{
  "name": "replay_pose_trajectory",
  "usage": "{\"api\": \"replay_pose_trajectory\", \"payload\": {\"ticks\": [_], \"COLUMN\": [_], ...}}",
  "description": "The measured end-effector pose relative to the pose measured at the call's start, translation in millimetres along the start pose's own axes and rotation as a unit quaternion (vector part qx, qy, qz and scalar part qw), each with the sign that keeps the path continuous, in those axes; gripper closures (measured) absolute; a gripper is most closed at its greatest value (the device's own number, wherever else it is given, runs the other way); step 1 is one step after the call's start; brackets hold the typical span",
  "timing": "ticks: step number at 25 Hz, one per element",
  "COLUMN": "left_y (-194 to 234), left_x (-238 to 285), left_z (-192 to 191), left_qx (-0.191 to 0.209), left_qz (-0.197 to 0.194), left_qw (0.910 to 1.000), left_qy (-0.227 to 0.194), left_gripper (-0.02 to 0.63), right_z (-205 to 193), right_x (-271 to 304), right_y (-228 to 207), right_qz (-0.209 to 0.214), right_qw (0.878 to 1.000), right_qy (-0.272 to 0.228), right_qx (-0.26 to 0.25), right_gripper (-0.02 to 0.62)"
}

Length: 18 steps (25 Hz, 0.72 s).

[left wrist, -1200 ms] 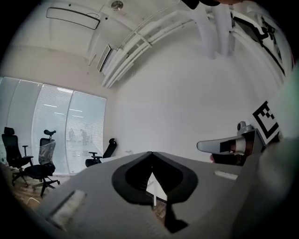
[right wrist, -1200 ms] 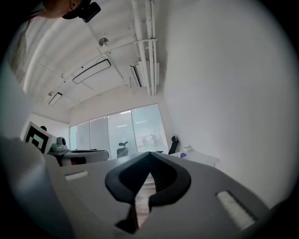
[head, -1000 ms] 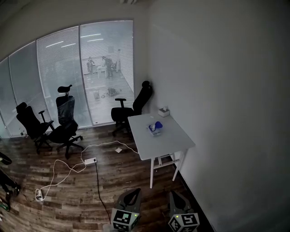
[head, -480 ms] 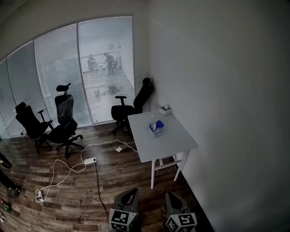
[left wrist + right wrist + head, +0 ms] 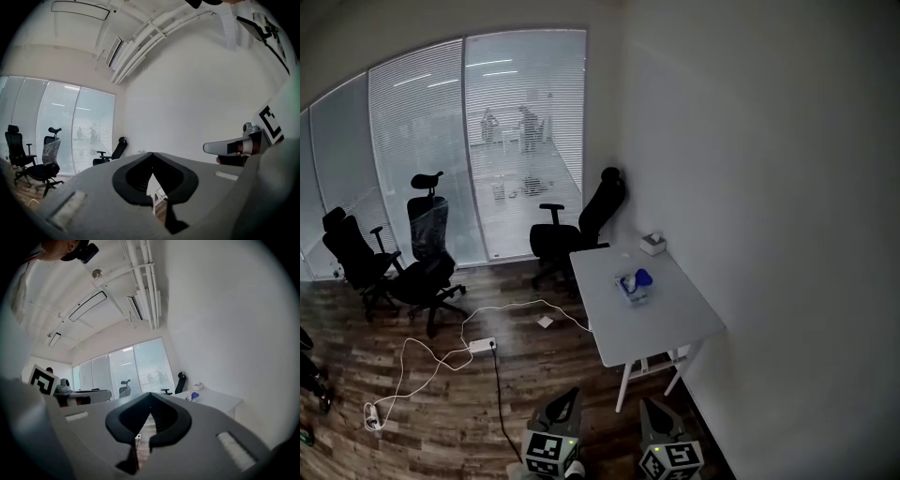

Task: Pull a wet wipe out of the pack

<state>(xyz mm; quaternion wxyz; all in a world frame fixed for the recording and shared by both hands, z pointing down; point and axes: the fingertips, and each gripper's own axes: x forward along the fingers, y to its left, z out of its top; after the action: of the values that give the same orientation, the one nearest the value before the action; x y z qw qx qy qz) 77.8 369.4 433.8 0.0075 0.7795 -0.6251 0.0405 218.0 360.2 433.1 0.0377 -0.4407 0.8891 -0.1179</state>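
Pack of wet wipes [image 5: 633, 286] lies mid tabletop [image 5: 675, 330] by right wall, blue bit on top, untouched. Left gripper [image 5: 570, 397] and right gripper [image 5: 650, 406] low at bottom of head view, side by side, level, aimed toward tabletop, well apart from pack. Both closed, jaws together, nothing between. Probably carried shut because reach not yet begun. Small white box [image 5: 652, 244] at far corner.

The left gripper [image 5: 566, 403] and the right gripper [image 5: 651, 412] are held level and side by side, near each other, both pointing forward. Each gripper's jaws are closed tip to tip, with nothing between them.
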Motion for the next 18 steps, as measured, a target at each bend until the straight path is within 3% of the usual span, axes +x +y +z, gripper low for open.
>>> {"api": "replay_pose_trajectory", "payload": {"ticks": [10, 18], "left_y": [75.8, 143.9], "left_x": [59.8, 94.4], "left_z": [-4.9, -10.6], "left_qx": [-0.020, -0.011], "left_qz": [-0.005, -0.006], "left_qw": [0.9997, 0.9997], "left_qy": [0.013, 0.022], "left_gripper": [0.601, 0.601], "right_z": [-5.2, -25.5], "right_x": [102.3, 183.7], "right_y": [4.0, 6.8], "right_qz": [-0.007, -0.011], "right_qw": [1.000, 0.999], "right_qy": [0.023, 0.031], "right_qx": [0.009, 0.017], "right_gripper": [0.591, 0.591]}}
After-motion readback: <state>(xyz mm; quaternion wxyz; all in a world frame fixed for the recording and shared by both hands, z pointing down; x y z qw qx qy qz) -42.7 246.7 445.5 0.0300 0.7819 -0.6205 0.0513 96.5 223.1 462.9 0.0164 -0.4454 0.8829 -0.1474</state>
